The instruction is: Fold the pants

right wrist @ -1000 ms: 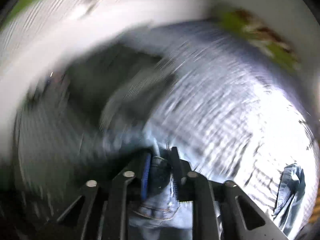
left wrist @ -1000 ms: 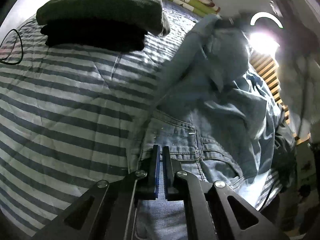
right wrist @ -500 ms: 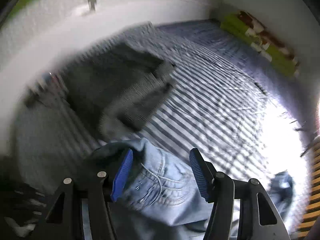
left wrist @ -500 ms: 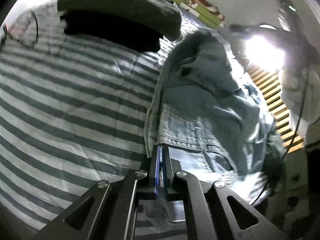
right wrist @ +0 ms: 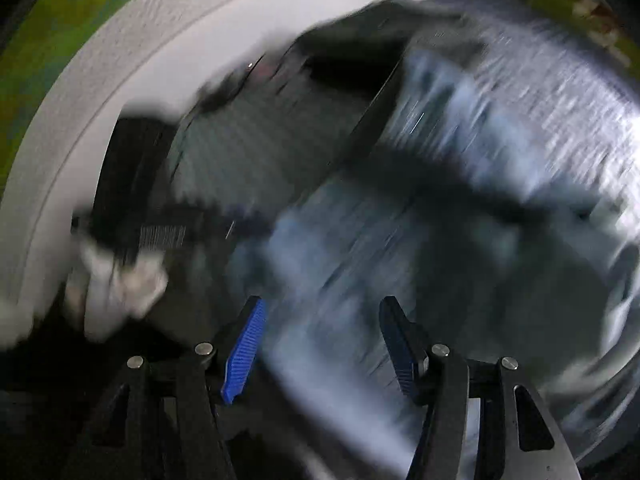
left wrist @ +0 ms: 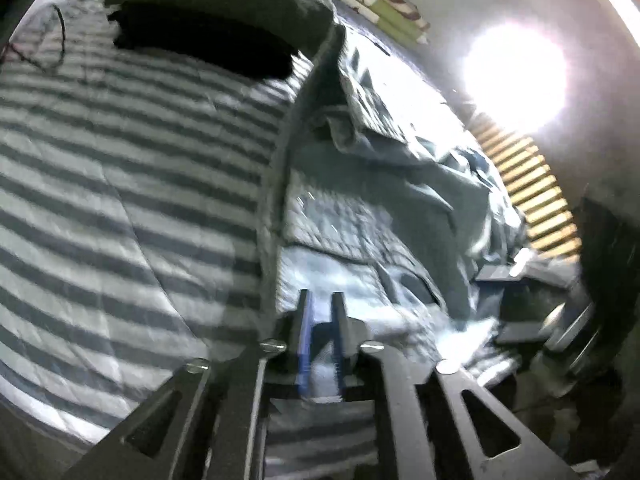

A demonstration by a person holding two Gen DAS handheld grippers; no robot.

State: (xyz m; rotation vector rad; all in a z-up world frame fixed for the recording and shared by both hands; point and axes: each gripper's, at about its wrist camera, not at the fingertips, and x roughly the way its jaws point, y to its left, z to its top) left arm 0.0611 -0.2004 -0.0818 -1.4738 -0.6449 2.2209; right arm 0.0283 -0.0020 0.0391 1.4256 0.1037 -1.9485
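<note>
The left gripper stood low over the near end of the pants, its jaws opening: a narrow gap showed between the blue pads, and pale denim lay in that gap, though whether the pads still pressed it could not be told from the blurred view. The right gripper hung above the same garment with its jaws spread wide and nothing clamped; denim lay beneath and beyond the two blue ribbed pads, apart from both.

The pants were light blue denim, creased and partly doubled over, with stitched seams and a pocket opening visible near the left jaws. They lay on a bed covered in grey-and-white striped, quilted fabric. Their long axis ran away from the left gripper toward the far end of the bed, the seamed waist portion nearest the jaws and the rumpled legs farther off. At that far end, just beside the denim, sat a stack of folded garments, dark green-grey knit over black. A pale slatted frame showed beyond the denim. The right wrist view was heavily motion-blurred.
</note>
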